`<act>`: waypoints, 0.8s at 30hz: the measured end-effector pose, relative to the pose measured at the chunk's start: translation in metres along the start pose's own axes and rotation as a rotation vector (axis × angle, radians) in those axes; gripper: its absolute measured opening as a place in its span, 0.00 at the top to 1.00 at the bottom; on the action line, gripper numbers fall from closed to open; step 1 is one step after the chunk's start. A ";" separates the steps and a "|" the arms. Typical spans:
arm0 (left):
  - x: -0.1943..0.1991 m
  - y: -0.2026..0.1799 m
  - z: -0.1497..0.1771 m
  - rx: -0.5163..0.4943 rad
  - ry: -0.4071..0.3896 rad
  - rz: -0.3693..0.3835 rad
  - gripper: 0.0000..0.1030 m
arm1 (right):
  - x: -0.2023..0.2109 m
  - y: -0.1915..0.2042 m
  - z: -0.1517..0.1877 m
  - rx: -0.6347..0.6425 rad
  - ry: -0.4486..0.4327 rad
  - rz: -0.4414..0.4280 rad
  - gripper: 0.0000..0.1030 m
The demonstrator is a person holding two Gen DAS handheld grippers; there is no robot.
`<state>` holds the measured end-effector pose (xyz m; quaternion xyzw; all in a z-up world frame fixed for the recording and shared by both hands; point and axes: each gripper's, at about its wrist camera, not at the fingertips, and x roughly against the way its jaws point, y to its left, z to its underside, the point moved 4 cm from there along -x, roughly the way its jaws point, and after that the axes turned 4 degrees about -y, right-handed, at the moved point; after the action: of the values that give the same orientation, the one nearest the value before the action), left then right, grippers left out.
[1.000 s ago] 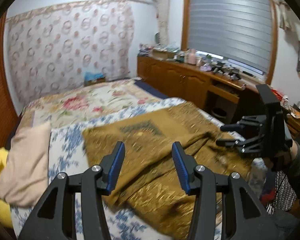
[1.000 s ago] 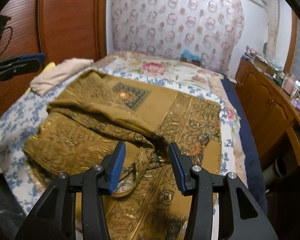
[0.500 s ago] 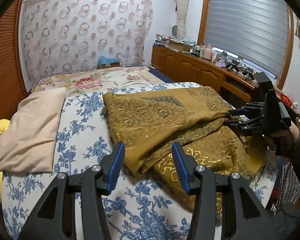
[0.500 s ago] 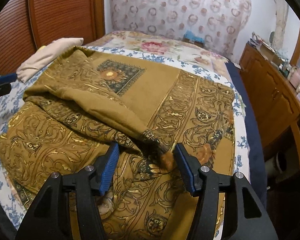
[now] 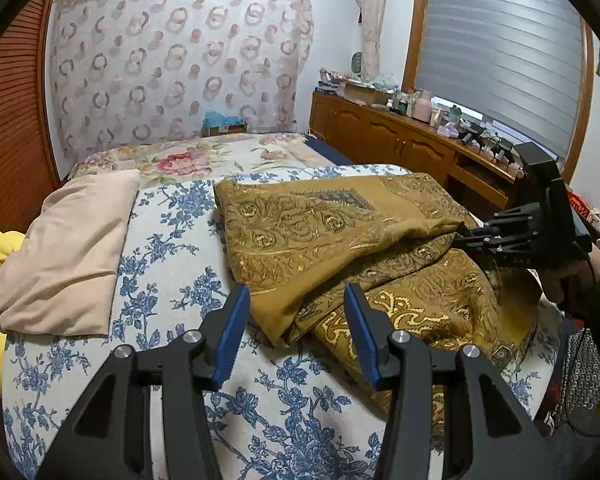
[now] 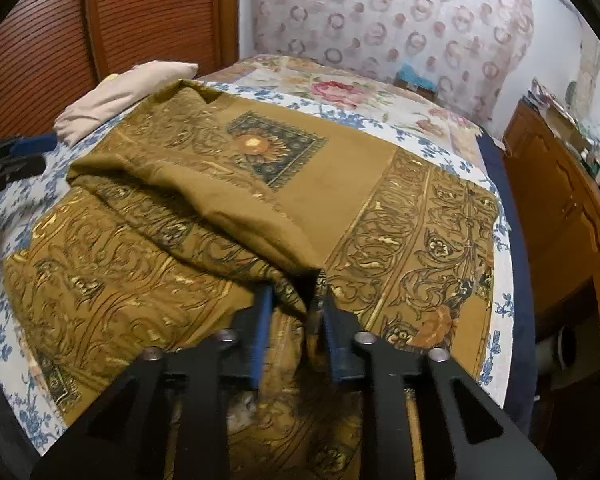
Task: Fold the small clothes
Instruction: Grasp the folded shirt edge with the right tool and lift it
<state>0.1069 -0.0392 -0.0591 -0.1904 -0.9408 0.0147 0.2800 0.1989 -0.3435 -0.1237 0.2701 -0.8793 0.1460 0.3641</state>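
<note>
Lying rumpled on the bed (image 5: 172, 248), the cloth (image 6: 148, 248) had one folded corner pinched in my right tongs (image 6: 294, 300); my left tongs (image 5: 294, 304) hung open just before its near edge, touching nothing.

Two wrist fisheye views, crossing over one bed
Left wrist view: from the bed's foot corner, facing wall and window, cloth (image 5: 340, 240) near. Right wrist view: close over the same cloth (image 6: 220, 208), facing the wooden doors. Each shows the other gripper at its edge.
</note>
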 end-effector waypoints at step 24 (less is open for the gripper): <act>0.015 -0.007 -0.013 -0.007 -0.064 -0.013 0.53 | 0.132 -0.002 -0.008 -0.094 -0.286 0.002 0.98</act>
<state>0.0995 -0.0410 -0.0390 -0.1847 -0.9505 0.0155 0.2493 0.1266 -0.3901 -0.0237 0.2701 -0.9283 0.0649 0.2470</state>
